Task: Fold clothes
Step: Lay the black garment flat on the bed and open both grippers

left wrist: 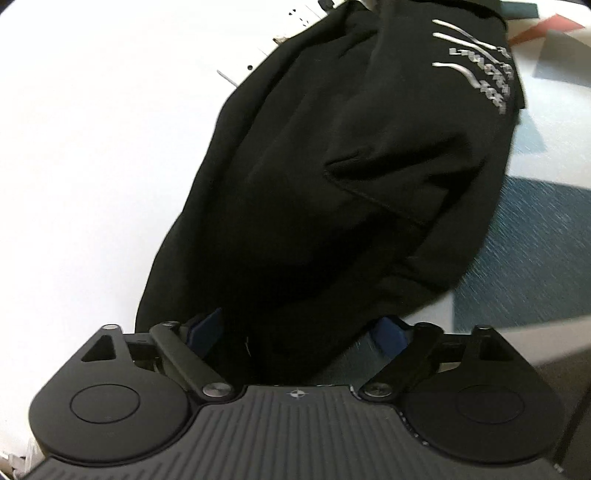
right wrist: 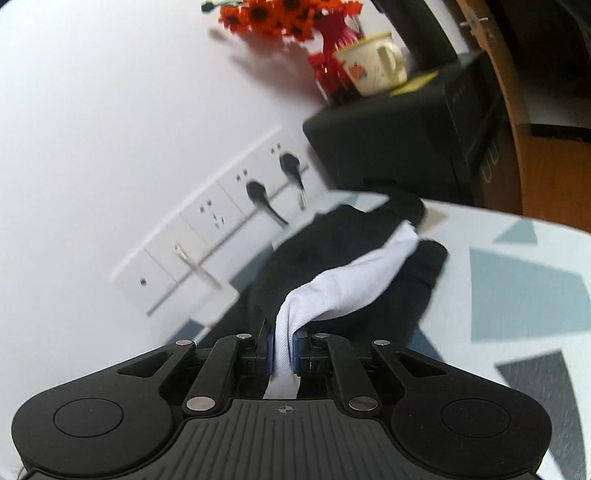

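A black garment [left wrist: 332,177] with silver print near one end lies stretched across the patterned table in the left wrist view. My left gripper [left wrist: 299,332] is open, its blue pads [left wrist: 208,328] wide apart with the garment's near edge lying between them. In the right wrist view my right gripper [right wrist: 283,349] is shut on a white cloth part [right wrist: 343,284] that runs from the black garment [right wrist: 332,240] on the table toward the camera, pulled taut.
A white wall with a row of sockets [right wrist: 221,236] and plugged cables borders the table. A black box [right wrist: 399,144] carries a cream mug [right wrist: 373,62] and a red vase of orange flowers [right wrist: 291,18]. The tablecloth [right wrist: 517,288] has grey-blue shapes.
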A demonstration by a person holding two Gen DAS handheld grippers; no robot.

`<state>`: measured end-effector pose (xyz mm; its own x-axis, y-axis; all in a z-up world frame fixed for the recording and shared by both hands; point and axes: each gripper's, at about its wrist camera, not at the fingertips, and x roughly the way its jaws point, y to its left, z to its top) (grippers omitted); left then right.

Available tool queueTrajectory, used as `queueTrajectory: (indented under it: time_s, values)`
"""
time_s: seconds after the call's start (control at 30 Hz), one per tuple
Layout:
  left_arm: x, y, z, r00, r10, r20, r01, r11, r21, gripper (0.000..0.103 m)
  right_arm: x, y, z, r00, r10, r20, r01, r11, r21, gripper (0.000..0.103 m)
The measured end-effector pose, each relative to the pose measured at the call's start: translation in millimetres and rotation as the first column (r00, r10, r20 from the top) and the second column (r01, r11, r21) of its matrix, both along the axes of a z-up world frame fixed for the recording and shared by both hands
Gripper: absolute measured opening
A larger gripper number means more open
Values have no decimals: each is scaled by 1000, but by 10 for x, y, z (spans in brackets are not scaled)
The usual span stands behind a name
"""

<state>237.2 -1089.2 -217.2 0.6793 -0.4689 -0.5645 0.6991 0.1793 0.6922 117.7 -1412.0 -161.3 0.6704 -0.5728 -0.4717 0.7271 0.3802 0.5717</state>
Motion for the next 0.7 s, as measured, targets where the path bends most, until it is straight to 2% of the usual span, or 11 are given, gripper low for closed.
queueTrajectory:
  time_s: [0.07,0.13,0.17,0.23,0.3,0.4,0.47,0.53,0.57,0.63,0.7]
  values:
    - [102,-55,7,999,10,-31,-11,1000,-25,90,1,-41,-5,1000,9,-10,-9,1000,-3,9]
    - [203,-106,19,997,24,-73,-27,999,-45,68,60,-81,-74,999,31,-17,-30,999,19,12]
    - [239,-127,22,995,33,-97,-38,998,-50,62,97,-94,-119,999,42,-23,-42,999,32,17]
    - [305,-166,25,988,55,-144,-64,996,-56,37,186,-125,-215,995,75,-58,-72,996,55,28]
    - [351,-160,92,971,89,-220,-108,991,-76,18,321,-136,-289,989,99,-107,-93,994,56,41]
    - [394,-98,211,939,122,-321,-161,982,-97,12,539,-95,-345,974,136,-180,-135,991,18,44]
    - [370,-21,239,928,117,-355,-152,986,-73,11,708,-46,-351,951,175,-256,-192,980,-42,43]
    - [321,65,253,918,110,-382,-138,989,-46,11,904,19,-371,895,214,-392,-273,957,-99,27]
    - [284,112,253,914,106,-392,-128,991,-31,11,964,45,-401,868,226,-443,-300,948,-105,15]
    - [199,227,252,906,98,-412,-117,993,-21,11,995,76,-475,840,250,-482,-325,943,-77,13]
    - [130,334,243,892,102,-440,-122,992,-18,11,929,123,-491,838,250,-485,-323,944,-71,12]
